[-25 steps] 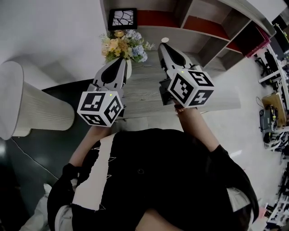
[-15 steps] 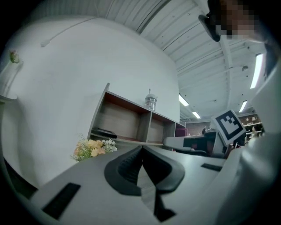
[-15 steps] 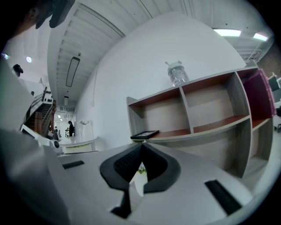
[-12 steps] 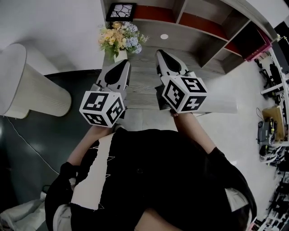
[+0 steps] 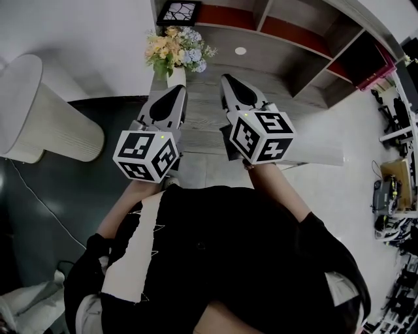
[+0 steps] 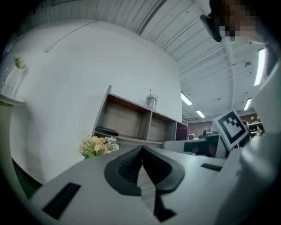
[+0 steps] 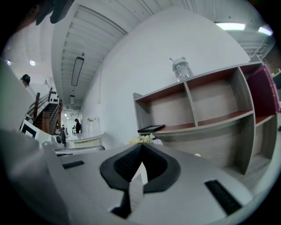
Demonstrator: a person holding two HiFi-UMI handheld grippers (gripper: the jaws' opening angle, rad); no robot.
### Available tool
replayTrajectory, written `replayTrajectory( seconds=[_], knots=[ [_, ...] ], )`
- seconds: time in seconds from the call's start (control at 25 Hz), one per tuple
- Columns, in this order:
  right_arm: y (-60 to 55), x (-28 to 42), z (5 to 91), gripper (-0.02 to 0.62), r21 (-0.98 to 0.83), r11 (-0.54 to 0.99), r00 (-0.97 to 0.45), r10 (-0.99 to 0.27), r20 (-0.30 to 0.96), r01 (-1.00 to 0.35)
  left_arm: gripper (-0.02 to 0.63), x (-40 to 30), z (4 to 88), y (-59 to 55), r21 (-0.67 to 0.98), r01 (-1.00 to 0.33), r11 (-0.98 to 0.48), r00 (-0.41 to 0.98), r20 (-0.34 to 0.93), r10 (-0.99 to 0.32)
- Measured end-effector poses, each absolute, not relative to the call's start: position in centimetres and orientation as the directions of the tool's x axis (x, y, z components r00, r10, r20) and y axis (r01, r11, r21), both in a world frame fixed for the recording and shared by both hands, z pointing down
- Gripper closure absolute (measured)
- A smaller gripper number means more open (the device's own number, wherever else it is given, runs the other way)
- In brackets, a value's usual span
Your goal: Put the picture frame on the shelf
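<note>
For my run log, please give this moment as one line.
left gripper shut, empty | right gripper shut, empty | picture frame lying on shelf

The shelf holds the frame in its left compartment; flowers and a white disc are on the table before me.

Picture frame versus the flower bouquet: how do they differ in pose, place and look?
The picture frame lies flat in the shelf's leftmost compartment; the flower bouquet stands upright in a white vase on the wooden top in front. The picture frame is black with a black-and-white pattern; the flower bouquet is yellow, white and pale blue. Both sit at the left end.
</note>
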State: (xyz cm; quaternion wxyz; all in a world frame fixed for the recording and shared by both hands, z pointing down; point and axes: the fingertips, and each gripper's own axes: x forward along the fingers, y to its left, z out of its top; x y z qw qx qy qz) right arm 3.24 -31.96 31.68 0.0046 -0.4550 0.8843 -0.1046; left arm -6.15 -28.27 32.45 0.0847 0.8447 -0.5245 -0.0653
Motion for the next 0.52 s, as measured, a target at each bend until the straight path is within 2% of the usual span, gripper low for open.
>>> replayTrajectory(
  seconds=[0.52],
  knots=[
    [-32.49,2.79,32.13,0.591,-0.180,0.560,-0.582,-0.808,0.098,-0.808,0.594,-6.02,32.36,-28.91,0.195,-0.870,-0.453,0.458,-0.021,-0.889]
  ],
)
